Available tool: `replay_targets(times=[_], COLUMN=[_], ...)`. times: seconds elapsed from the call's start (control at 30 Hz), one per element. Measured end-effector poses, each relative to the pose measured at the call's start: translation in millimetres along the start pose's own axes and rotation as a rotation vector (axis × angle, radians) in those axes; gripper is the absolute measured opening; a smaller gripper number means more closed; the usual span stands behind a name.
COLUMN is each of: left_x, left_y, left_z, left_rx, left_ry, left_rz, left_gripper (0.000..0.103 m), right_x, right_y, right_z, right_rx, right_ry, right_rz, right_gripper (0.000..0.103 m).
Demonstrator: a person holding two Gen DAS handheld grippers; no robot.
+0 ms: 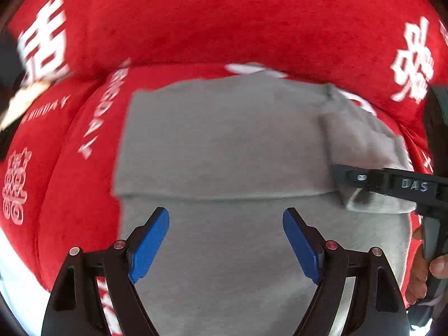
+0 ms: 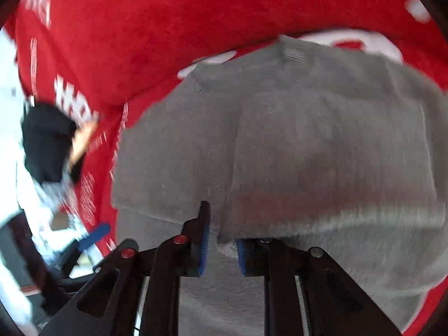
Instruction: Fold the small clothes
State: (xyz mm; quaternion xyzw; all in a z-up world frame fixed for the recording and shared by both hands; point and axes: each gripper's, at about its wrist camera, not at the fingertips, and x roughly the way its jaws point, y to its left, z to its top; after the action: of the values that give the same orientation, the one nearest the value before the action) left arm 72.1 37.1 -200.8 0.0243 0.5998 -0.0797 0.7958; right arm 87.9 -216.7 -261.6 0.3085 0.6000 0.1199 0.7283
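While pinching a lifted flap of the grey garment at lower centre of the right wrist view, the right gripper has its blue pads drawn together on cloth, with the flap rising and spreading to the upper right of that frame. Seen from the left wrist view, the same gripper enters from the right edge at mid-height, clamped on a folded-over corner of the garment.

Left gripper: blue pads wide apart, nothing between them, hovering over the lower middle of the garment, which fills the centre of the frame directly ahead.

Garment: plain mid-grey, soft knit or fleece look, spread on a red blanket printed with white characters. One fold line runs left to right across the frame just beyond the left fingertips, so the long axis of the piece appears to lie crosswise to that gripper. Right side doubled over and raised; left edge flat and fairly straight. Exact type of garment unclear; both views blurred.

Judged from this: right gripper already on the cloth and nearer the loose flap, so the coming fold likely turns on carrying that flap leftward across the body, with the open left gripper placed to steady the flat part.
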Motion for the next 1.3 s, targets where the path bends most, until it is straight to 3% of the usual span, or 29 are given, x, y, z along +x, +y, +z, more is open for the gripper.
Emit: replay_targets(times=[0.03,0.07,0.2,0.27,0.3,0.33,0.43,0.5,0.6,0.7,0.77,0.87,1.0,1.07,1.17,1.3], left_x=[-1,1,8,6,6,4,-3,-4,-4,-3,-4,-7,-4,5,25,47], left_y=[12,19,38,41,41,41,41,43,48,55,57,60,61,60,56,52], left_z=[-6,-8,-22,-29,-30,-32,-39,-44,-49,-50,-48,-41,-14,8,35,48], left_rx=[-0.017,-0.027,-0.067,-0.078,-0.080,-0.081,-0.075,-0.069,-0.080,-0.101,-0.112,-0.128,-0.166,-0.192,-0.217,-0.284], left_ry=[0.004,0.008,0.046,0.057,0.061,0.064,0.066,0.071,0.085,0.091,0.087,0.071,0.044,0.034,0.038,0.086], left_rz=[0.001,0.001,-0.015,-0.026,-0.031,-0.039,-0.050,-0.053,-0.047,-0.045,-0.056,-0.102,-0.222,-0.324,-0.391,-0.447], left_gripper=[0.084,0.084,0.084,0.084,0.084,0.084,0.084,0.084,0.084,0.084,0.084,0.084,0.084,0.084,0.084,0.084], right_x=[-7,-16,-43,-47,-48,-50,-44,-25,19,64,69,51,-2,-32,-79,-117], right_y=[-8,-17,-63,-78,-78,-70,-13,37,90,115,118,102,35,-3,-51,-98], right_z=[-3,-5,-4,2,7,13,31,37,32,14,-4,-17,-25,-29,-32,-38], right_rx=[0.054,0.110,0.392,0.507,0.521,0.483,0.214,0.005,-0.205,-0.341,-0.368,-0.297,-0.124,-0.039,0.085,0.238], right_ry=[-0.026,-0.062,-0.188,-0.224,-0.242,-0.251,-0.219,-0.157,-0.030,0.123,0.145,0.133,0.085,0.041,-0.037,-0.152], right_rz=[0.031,0.054,0.150,0.169,0.171,0.159,0.117,0.084,0.024,-0.079,-0.073,-0.035,-0.046,-0.069,-0.071,-0.096], right_gripper=[0.055,0.062,0.064,0.033,0.008,0.008,0.008,0.008,0.014,0.046,0.052,0.053,0.053,0.053,0.053,0.053])
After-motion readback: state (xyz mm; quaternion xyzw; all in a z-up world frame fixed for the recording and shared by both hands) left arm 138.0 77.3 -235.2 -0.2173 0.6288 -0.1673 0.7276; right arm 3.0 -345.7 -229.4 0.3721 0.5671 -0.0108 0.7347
